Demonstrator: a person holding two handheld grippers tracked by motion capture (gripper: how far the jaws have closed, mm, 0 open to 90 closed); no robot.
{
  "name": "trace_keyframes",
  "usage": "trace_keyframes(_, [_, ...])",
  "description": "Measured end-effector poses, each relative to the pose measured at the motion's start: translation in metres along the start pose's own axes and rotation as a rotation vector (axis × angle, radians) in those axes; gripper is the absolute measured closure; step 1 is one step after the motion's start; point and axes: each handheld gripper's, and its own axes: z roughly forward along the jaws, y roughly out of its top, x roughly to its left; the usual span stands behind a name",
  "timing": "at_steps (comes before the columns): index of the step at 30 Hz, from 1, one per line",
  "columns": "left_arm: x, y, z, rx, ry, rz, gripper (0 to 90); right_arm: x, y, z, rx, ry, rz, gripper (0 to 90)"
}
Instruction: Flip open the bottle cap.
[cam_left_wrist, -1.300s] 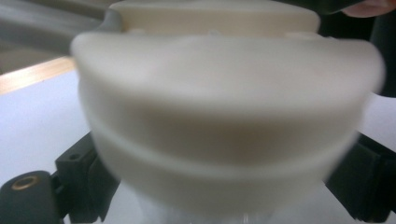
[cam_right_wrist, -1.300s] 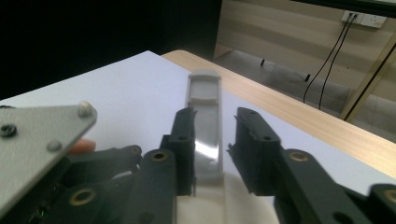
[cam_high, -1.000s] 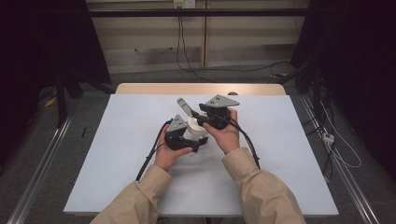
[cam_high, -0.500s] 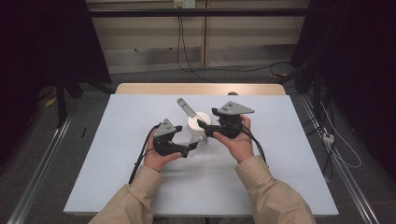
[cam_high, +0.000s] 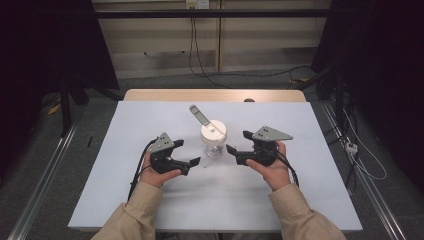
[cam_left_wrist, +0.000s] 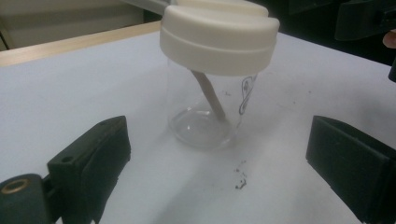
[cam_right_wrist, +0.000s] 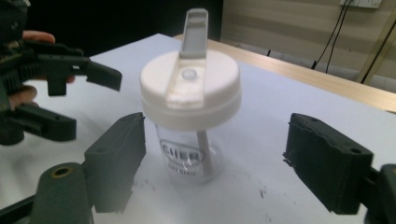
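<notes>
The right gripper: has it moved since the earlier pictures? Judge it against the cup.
Yes. The right gripper has drawn back rightward from the cup, its jaws just opening with nothing between them.

table (cam_high: 150, 200): white-topped, bare wood strip along its far edge | dark specks (cam_left_wrist: 240, 179): scattered on the tabletop | cables (cam_high: 195, 55): hung down the pale wall beyond the table | power strip (cam_high: 351, 147): lay on the floor right of the table
</notes>
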Motion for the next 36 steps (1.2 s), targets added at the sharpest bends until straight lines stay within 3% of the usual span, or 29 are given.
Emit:
trace_keyframes(2, [0.001,-0.001,-0.004,-0.006,0.005,-0.005,6.0,-0.001,-0.005,-0.004,0.009,-0.005,-0.01,18.5])
trace_keyframes(14, [0.006,-0.014,-0.03,0.028,0.034,0.015,5.3,-0.011,-0.038,-0.028,0.044,-0.014,0.032,15.4])
trace_keyframes(17, [0.006,-0.017,-0.034,0.036,0.038,0.003,5.3,-0.013,-0.045,-0.033,0.048,-0.02,0.04,15.4])
trace_keyframes(27, [0.014,-0.026,-0.056,0.05,0.077,0.004,5.4,-0.017,-0.058,-0.048,0.054,-0.044,0.041,15.5])
trace_keyframes(36, [0.02,-0.035,-0.071,0.059,0.104,-0.022,5.4,-0.018,-0.068,-0.059,0.083,-0.057,0.041,15.2])
